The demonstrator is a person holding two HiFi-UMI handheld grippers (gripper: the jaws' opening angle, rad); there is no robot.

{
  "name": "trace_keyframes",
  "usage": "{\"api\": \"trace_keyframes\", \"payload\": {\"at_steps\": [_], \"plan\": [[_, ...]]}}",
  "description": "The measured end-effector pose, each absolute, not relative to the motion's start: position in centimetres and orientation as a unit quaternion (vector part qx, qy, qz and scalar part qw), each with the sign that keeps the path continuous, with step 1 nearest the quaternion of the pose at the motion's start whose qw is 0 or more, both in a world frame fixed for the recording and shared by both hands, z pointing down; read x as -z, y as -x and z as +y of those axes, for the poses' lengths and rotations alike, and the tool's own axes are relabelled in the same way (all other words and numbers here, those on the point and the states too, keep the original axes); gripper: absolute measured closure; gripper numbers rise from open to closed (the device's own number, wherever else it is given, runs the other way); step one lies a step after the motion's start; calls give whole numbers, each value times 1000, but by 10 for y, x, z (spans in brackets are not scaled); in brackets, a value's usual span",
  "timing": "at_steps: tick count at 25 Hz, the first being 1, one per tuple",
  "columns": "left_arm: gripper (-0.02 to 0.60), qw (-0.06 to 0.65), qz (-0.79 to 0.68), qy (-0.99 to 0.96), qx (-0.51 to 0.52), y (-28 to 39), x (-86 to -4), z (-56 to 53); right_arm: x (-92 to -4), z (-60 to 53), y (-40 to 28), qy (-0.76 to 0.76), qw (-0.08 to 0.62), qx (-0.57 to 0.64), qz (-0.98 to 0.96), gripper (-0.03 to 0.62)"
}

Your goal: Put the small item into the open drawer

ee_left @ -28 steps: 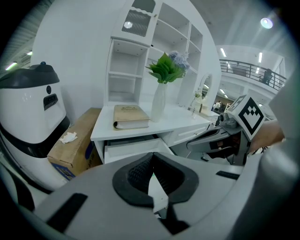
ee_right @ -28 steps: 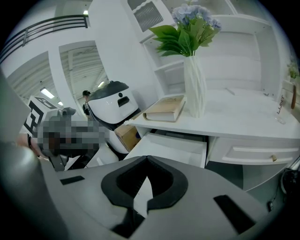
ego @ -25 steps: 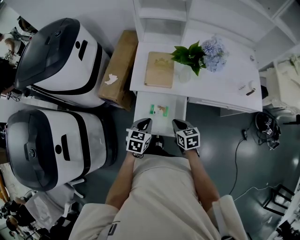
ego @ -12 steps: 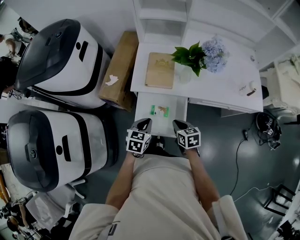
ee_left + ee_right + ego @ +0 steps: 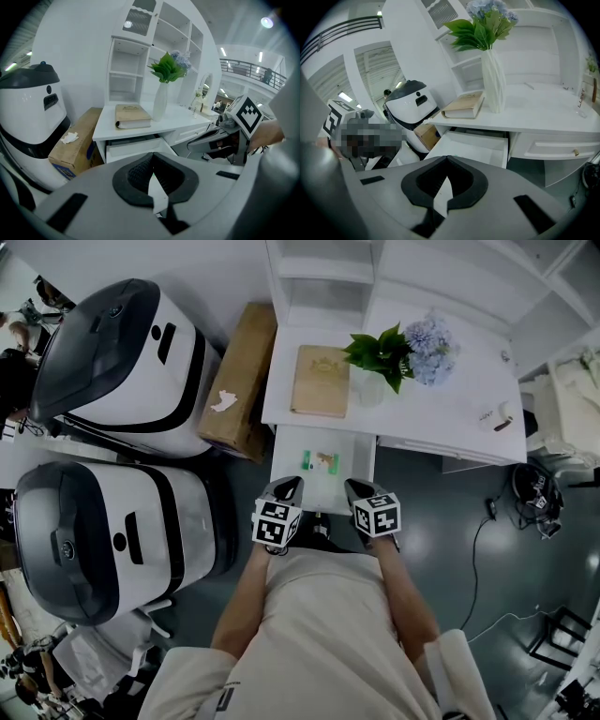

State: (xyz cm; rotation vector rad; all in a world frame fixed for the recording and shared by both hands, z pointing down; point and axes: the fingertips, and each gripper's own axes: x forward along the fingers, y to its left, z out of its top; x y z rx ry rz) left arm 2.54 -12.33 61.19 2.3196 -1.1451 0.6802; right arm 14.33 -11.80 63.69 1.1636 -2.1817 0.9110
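Head view: white counter [image 5: 450, 413] carrying a tan book [image 5: 319, 379] and a vase of flowers [image 5: 389, 357]; the drawer [image 5: 349, 470] under the counter's left end is pulled open; two small items [image 5: 317, 460], one green and one tan, lie side by side on its floor near the back. Left hand-held gripper [image 5: 289, 487] and right hand-held gripper [image 5: 356, 488] are level with each other just in front of the drawer, over its near edge; neither touches the items. A cardboard box [image 5: 239, 376] stands left of the counter, beside two large white machines [image 5: 112, 362].

Left gripper view: left hand-held gripper [image 5: 152, 157] has its jaw tips closed together with nothing between them; drawer [image 5: 133, 149], book [image 5: 132, 116] and vase [image 5: 160, 101] lie ahead.

Right gripper view: right hand-held gripper [image 5: 447, 159] also fully closed and empty; open drawer [image 5: 473, 146] directly ahead, its contents not visible from here; book [image 5: 464, 106] and vase [image 5: 493, 86] above it.
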Motion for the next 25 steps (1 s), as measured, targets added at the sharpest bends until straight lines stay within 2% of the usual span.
{"api": "trace_keyframes", "payload": {"at_steps": [25], "plan": [[565,235,-412,-845,-246,-18,-613,-123,-639,-114,-136,-422,264,-328,-802,569]]}}
